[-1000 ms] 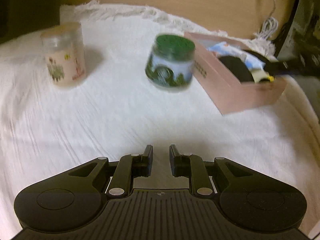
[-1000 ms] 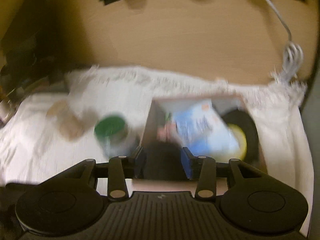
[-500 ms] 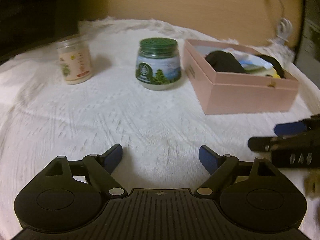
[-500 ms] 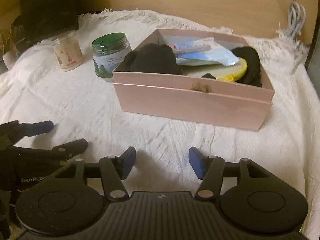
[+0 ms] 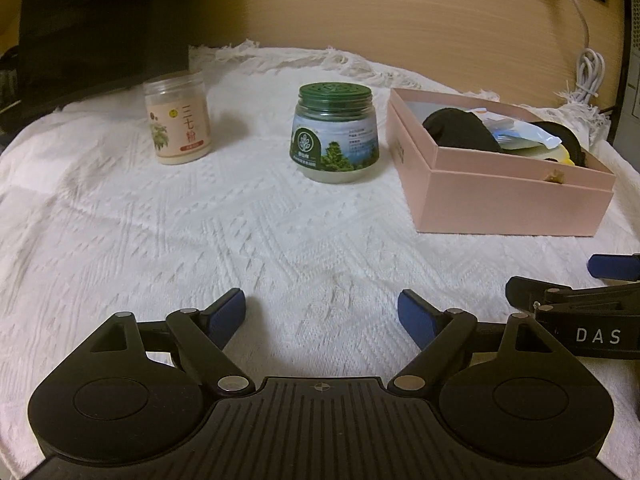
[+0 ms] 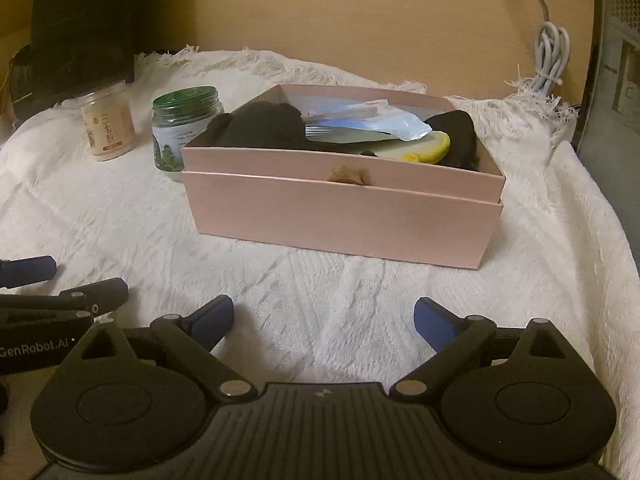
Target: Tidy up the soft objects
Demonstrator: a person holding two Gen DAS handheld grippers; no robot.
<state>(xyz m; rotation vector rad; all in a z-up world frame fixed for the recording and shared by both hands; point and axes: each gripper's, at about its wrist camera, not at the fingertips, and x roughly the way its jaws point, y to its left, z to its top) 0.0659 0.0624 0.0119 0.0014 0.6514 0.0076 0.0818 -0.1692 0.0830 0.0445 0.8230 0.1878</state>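
A: Starting at the left, what is seen?

B: A clear-lidded jar with a pale label is stood upright on the white cloth, well clear of everything else. Just right of it a green-lidded jar is stood, also upright, near the box but apart from it. Both are probably left outside because they are hard things, not soft ones.

A: And the box?

B: The pink box is set open on the cloth, further right. The soft things are gathered inside it: a black fabric bundle at the left end, a blue-and-white plastic pouch laid across the middle, a yellow soft piece under the pouch, and another dark item at the right end. What lies below them is hidden. A small brown tuft is caught at the seam of the front wall.

A: How are the claws held?

B: The left gripper is held low over bare cloth with its jaws spread wide and nothing between them. The right gripper is held beside it, in front of the box; its jaws have just been opening, they are now spread wide, and nothing is held.

A: So where does the task stand?

B: No soft item is seen loose on the cloth, so the sorting is judged done or nearly so.
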